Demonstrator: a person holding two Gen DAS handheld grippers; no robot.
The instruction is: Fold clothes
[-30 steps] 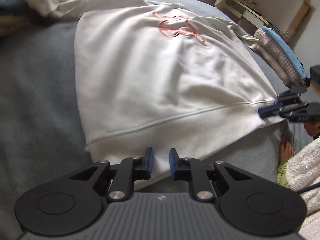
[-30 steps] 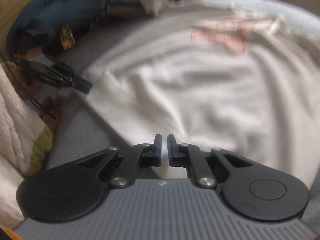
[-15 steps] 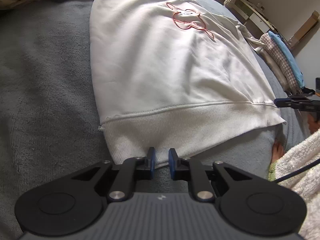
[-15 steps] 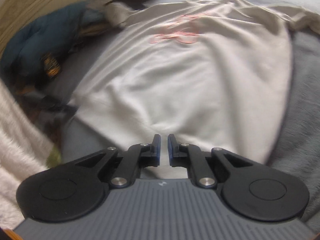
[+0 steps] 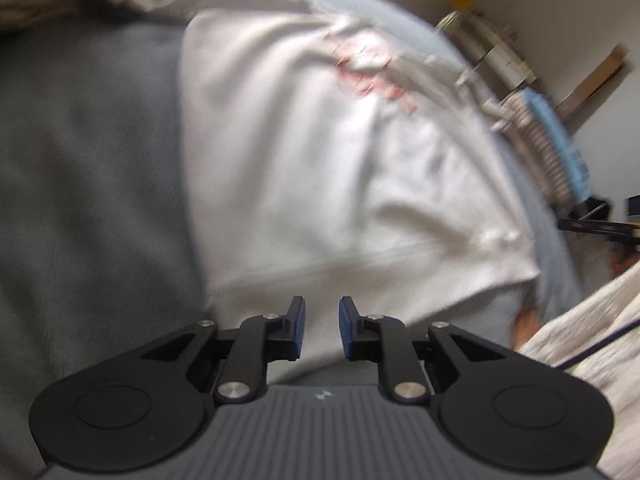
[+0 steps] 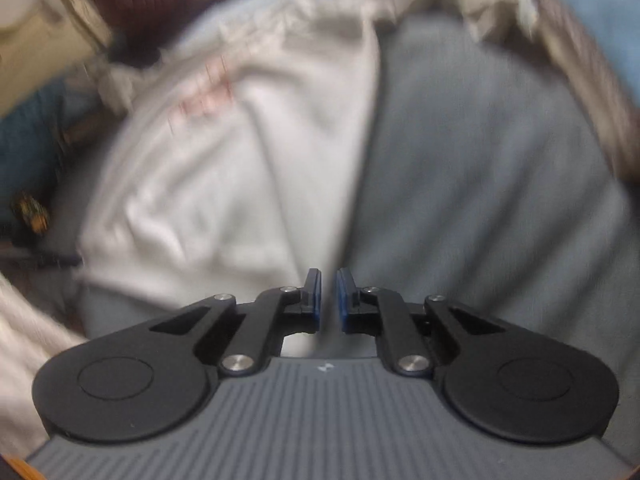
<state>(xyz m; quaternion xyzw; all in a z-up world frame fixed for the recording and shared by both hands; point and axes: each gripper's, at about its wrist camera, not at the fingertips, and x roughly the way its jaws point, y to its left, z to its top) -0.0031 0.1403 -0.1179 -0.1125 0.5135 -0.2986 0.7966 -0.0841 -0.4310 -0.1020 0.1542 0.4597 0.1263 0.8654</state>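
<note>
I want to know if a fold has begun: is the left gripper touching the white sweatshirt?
Cannot tell. In the left wrist view the left gripper sits over the blurred hem of the white sweatshirt, nothing between its fingers; contact or gap is not plain.

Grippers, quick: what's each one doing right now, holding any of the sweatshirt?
Left gripper: jaws slightly apart, nothing between them, above the white sweatshirt hem.
Right gripper: nearly closed, empty.

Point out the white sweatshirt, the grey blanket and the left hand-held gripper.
white sweatshirt [image 5: 304,184]: left wrist view, middle of its body.
grey blanket [image 5: 88,184]: left wrist view, bare stretch left of the sweatshirt.
left hand-held gripper [image 5: 322,316]: left wrist view, gap between its fingertips.
</note>
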